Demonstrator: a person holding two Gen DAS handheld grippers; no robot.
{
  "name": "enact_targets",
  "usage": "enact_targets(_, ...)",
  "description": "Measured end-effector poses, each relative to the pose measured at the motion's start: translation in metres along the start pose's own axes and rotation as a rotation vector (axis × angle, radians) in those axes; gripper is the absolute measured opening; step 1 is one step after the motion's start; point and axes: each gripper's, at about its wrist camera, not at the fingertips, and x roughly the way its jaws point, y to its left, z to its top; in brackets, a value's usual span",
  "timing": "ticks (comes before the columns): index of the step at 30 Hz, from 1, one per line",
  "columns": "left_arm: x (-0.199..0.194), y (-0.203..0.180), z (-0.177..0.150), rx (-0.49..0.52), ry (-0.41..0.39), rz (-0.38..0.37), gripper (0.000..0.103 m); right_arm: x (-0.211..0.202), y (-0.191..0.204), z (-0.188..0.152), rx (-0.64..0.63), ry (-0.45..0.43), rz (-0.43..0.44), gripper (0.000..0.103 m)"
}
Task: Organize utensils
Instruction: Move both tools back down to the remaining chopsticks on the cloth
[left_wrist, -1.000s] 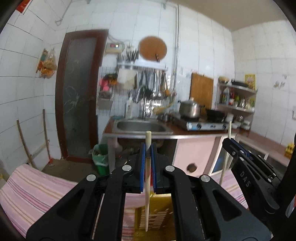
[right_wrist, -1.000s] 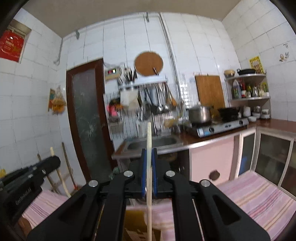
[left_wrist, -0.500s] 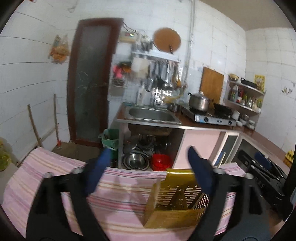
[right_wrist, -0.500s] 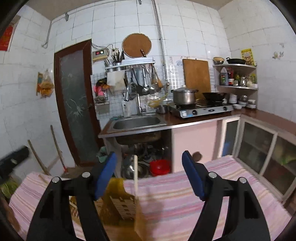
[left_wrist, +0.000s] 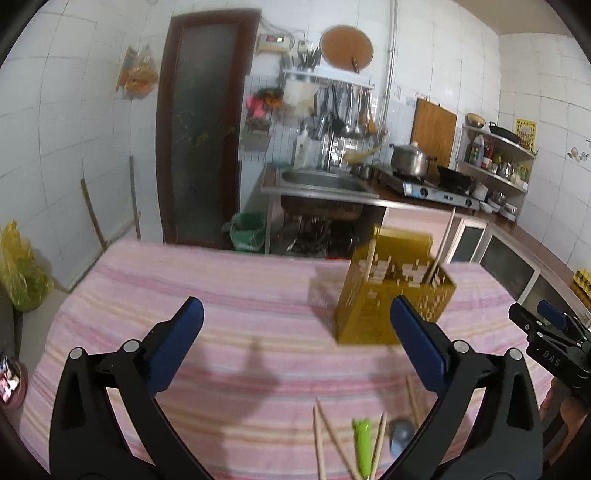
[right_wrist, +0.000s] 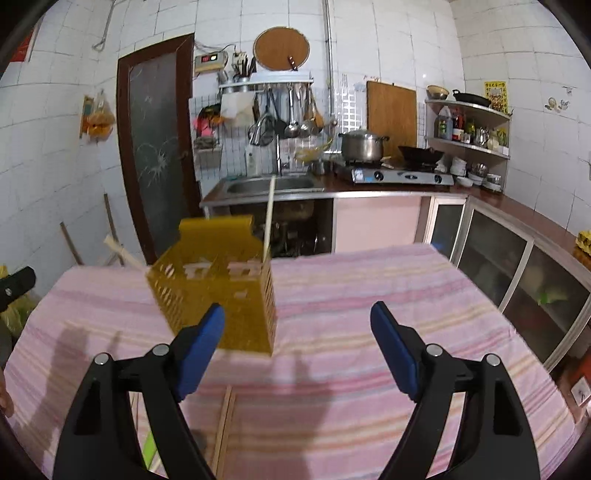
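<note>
A yellow perforated utensil holder (left_wrist: 395, 295) (right_wrist: 221, 291) stands on the pink striped cloth (left_wrist: 229, 317). Two chopsticks (left_wrist: 441, 243) (right_wrist: 269, 218) stand in it, leaning apart. My left gripper (left_wrist: 295, 314) hangs in front of the holder, a little to its left. Its jaws are still opening, with nothing between them. My right gripper (right_wrist: 297, 317) is near the holder's right side. Its jaws are also opening and hold nothing. Loose chopsticks (left_wrist: 325, 435) (right_wrist: 225, 424), a green-handled utensil (left_wrist: 362, 443) and a spoon (left_wrist: 400, 435) lie on the cloth close below the grippers.
Behind the table stands a counter with a sink (right_wrist: 269, 184), a gas stove (right_wrist: 399, 175) and glass-door cabinets (right_wrist: 517, 266). A green bin (left_wrist: 247, 230) and a yellow bag (left_wrist: 20, 273) sit on the floor at the left.
Each gripper was shut on a chopstick above the holder. Both opened, the chopsticks now stand in the holder, and both grippers have drawn back and tipped down toward the cloth.
</note>
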Motion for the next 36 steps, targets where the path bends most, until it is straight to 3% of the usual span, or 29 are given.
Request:
enact_targets(7, 0.014, 0.008, -0.049, -0.020, 0.110, -0.019, 0.098, 0.008, 0.014, -0.050, 0.003, 0.072, 0.002, 0.080)
enact_targets(14, 0.032, 0.016, -0.088, -0.055, 0.163, -0.029, 0.098, 0.025, 0.031, -0.086, -0.046, 0.119, 0.003, 0.080)
enact_targets(21, 0.050, 0.017, -0.104, -0.030, 0.209, -0.007, 0.098, 0.037, 0.041, -0.099, -0.115, 0.170, -0.025, 0.080)
enact_targets(26, 0.073, 0.012, -0.119, -0.020, 0.320, -0.016, 0.097, 0.052, 0.043, -0.101, -0.115, 0.245, -0.024, 0.080)
enact_targets(36, 0.086, -0.001, -0.133, 0.033, 0.385, 0.018, 0.097, 0.070, 0.050, -0.107, -0.131, 0.316, -0.025, 0.079)
